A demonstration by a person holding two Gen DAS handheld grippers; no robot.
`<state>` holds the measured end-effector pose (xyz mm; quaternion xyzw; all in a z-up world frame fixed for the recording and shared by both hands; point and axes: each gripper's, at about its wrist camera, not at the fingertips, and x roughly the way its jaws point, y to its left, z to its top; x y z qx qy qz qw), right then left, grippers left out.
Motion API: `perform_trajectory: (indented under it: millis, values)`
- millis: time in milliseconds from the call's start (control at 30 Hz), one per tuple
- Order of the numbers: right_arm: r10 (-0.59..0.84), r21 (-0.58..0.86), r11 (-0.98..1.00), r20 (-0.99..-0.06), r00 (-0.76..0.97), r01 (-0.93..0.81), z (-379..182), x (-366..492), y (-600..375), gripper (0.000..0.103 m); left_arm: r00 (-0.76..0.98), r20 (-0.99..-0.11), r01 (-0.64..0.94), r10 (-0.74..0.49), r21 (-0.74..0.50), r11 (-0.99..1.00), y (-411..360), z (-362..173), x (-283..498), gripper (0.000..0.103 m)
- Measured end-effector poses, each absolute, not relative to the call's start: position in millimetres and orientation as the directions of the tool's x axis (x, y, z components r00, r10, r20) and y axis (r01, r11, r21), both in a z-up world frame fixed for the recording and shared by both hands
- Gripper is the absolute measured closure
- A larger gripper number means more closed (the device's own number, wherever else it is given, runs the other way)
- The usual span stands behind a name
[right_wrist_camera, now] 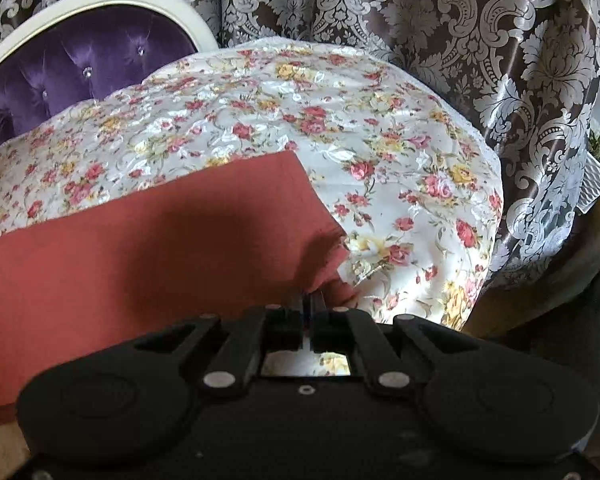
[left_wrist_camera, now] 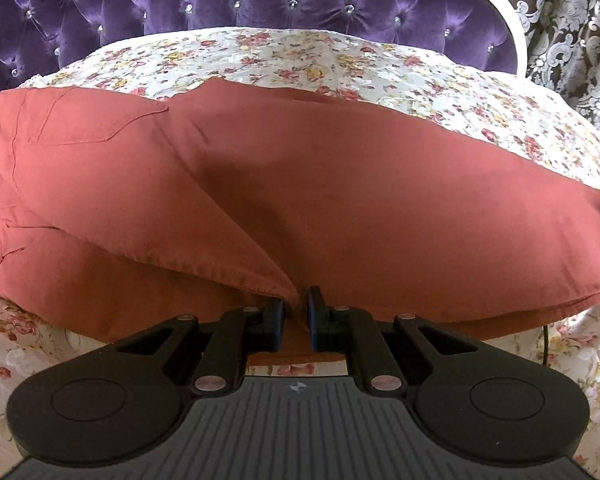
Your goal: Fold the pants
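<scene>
Here the left gripper [left_wrist_camera: 296, 304] has its jaws clamped on a fold of the pants [left_wrist_camera: 300, 184] at 6 o'clock. The right gripper [right_wrist_camera: 309, 300] pinches the hem on the bed [right_wrist_camera: 400, 152].

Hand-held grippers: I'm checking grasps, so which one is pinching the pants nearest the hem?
The right hand-held gripper: its jaws are shut on the pants at the hem corner. The left hand-held gripper grips a fold mid-garment, jaws slightly apart.

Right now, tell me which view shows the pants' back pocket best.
Left wrist view: the back pocket shows fully on the pants, stitching visible. Right wrist view shows only a plain leg end, no pocket.
</scene>
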<state>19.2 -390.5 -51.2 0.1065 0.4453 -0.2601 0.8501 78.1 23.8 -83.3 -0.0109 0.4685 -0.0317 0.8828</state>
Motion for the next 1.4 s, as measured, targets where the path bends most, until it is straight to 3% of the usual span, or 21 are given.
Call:
perform_trajectory:
  millis: [100,133,167,200,500,733,1400]
  values:
    - [-0.349,-0.05,0.838,-0.815,0.463,0.543,-49.3,20.8,-392.6,0.099,0.561,-0.825,0.049,-0.07,-0.051,0.997,24.7,-82.0,77.0,0.091]
    - [-0.356,-0.064,0.835,-0.82,0.448,0.546,-49.8,22.4,-392.7,0.093,0.561,-0.825,0.048,-0.071,-0.053,0.997,25.1,-82.2,77.1,0.091]
    - [-0.374,-0.091,0.831,-0.822,0.429,0.548,-51.3,24.8,-392.8,0.077,0.559,-0.826,0.045,-0.072,-0.057,0.997,25.4,-82.7,77.6,0.091]
    - [-0.396,-0.128,0.828,-0.823,0.407,0.546,-53.1,27.8,-391.9,0.073,0.557,-0.827,0.043,-0.073,-0.059,0.997,25.6,-83.1,78.2,0.091]
    - [-0.542,-0.293,0.793,-0.739,0.4,0.534,-36.9,33.8,-386.1,0.073,0.548,-0.834,0.04,-0.067,-0.054,0.998,23.0,-85.6,79.8,0.091]
    - [-0.527,-0.303,0.827,-0.712,0.464,0.474,-24.4,56.1,-382.8,0.073,0.547,-0.835,0.036,-0.057,-0.045,0.998,21.8,-87.2,80.7,0.091]
    - [-0.306,-0.164,0.931,-0.839,0.45,0.327,-57.8,102.6,-377.0,0.073,0.544,-0.838,0.018,-0.049,-0.047,0.999,22.8,-88.8,79.8,0.091]
